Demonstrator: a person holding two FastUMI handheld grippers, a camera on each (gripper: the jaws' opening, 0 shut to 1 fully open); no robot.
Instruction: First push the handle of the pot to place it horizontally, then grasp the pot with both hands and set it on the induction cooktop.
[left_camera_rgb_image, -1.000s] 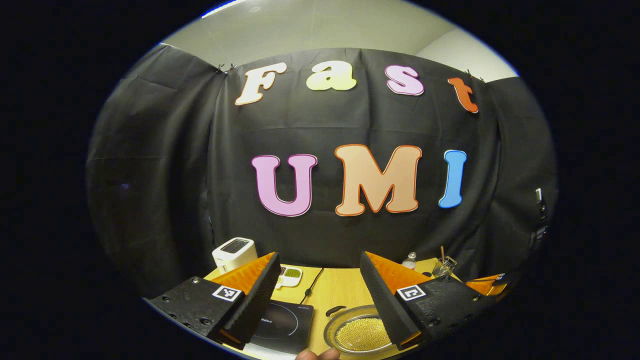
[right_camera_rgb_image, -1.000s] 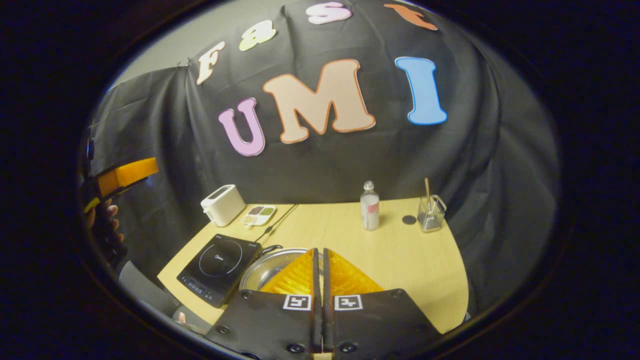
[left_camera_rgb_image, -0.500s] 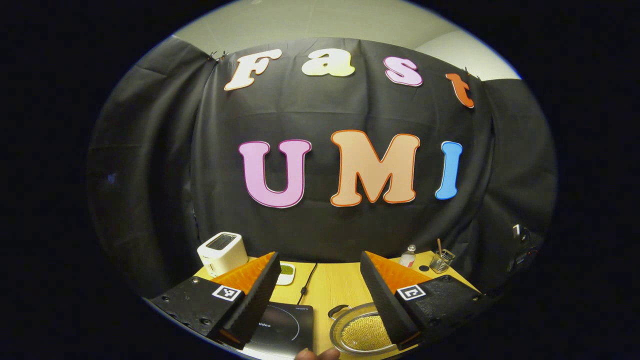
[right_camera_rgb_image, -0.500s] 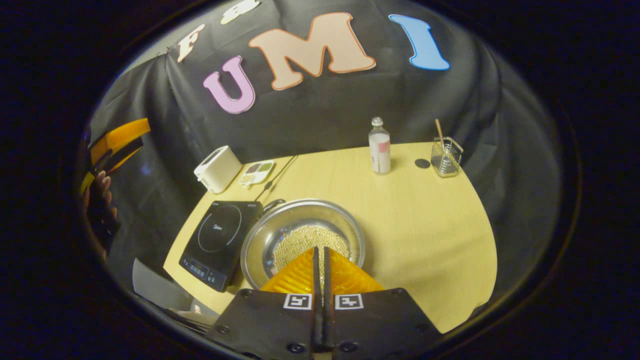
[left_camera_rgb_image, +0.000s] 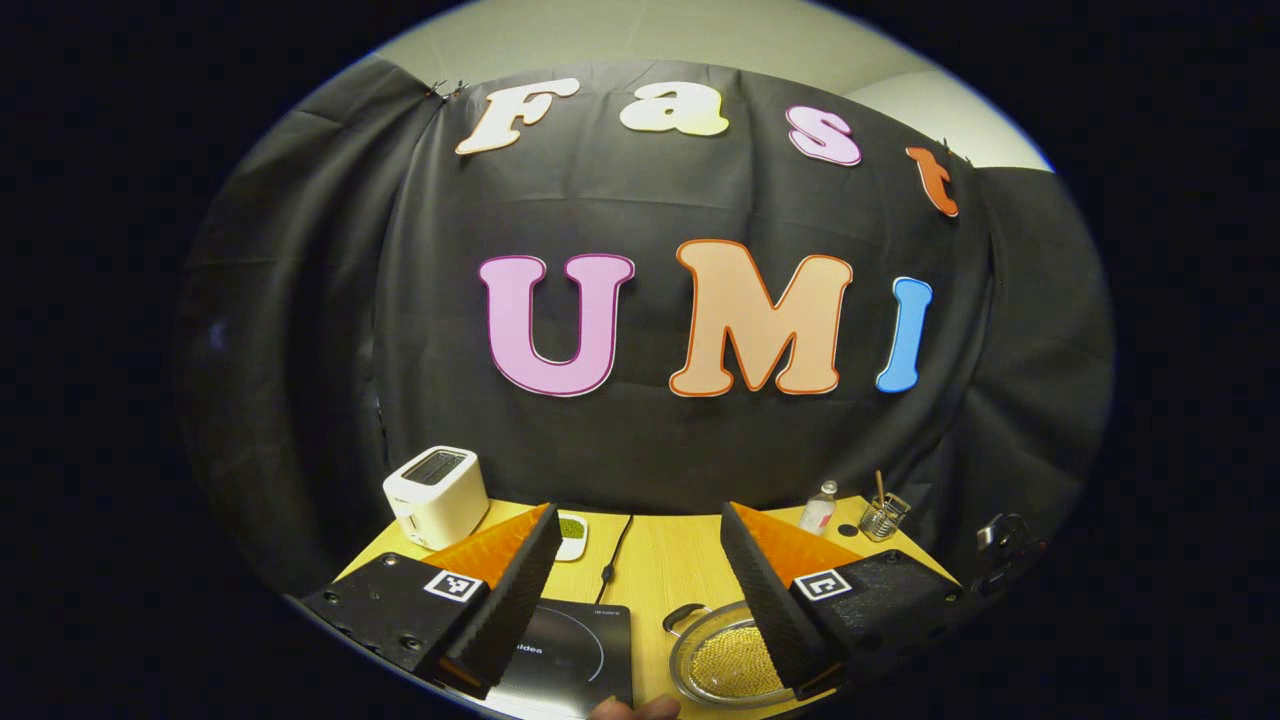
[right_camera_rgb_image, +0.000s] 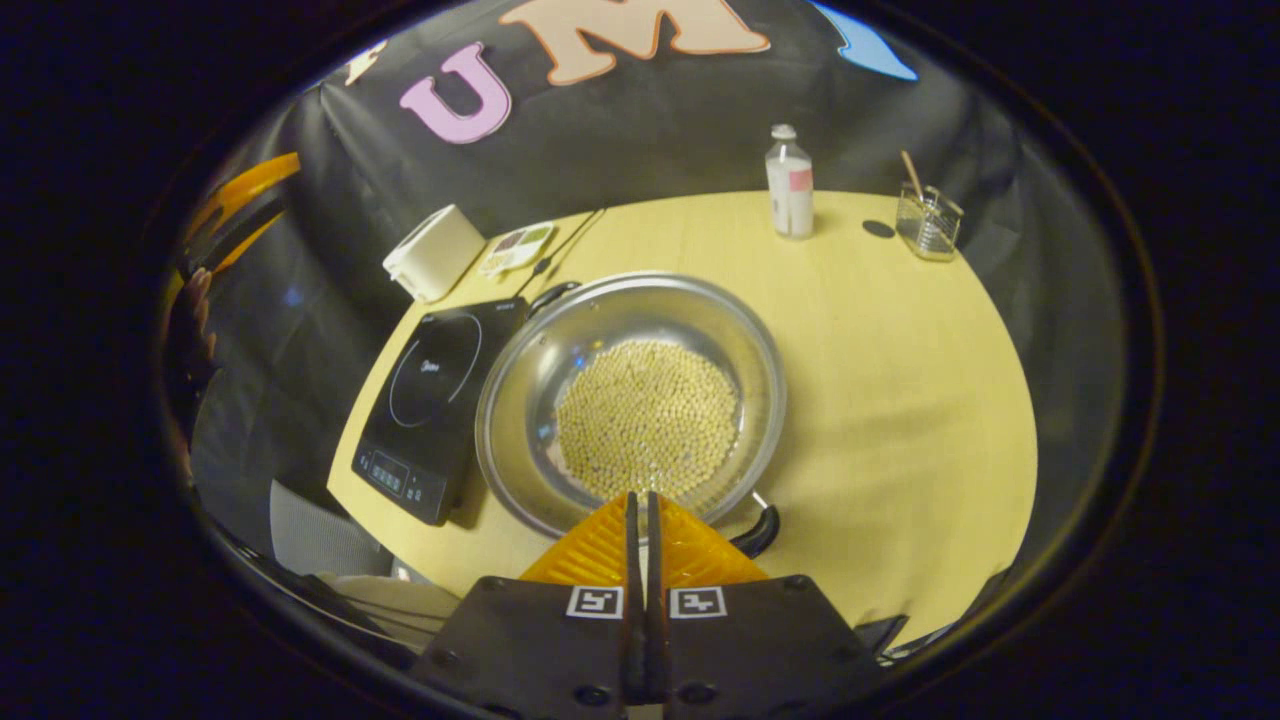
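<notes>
Right gripper (right_camera_rgb_image: 640, 500), jaws closed w/ nothing held, was lowered over pot (right_camera_rgb_image: 630, 400) beside cooktop (right_camera_rgb_image: 430, 395); near handle (right_camera_rgb_image: 757, 530) lay just right of tips. Left gripper (left_camera_rgb_image: 635, 560) was held open, farther off.

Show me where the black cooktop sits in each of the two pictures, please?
Left gripper view: the cooktop lies at the bottom, just right of the left finger, with the pot to its right.
Right gripper view: the cooktop lies left of centre, at the table's left edge, with the pot beside it on the right.
Shared landmark: the white toaster, behind the cooktop in both.
</notes>
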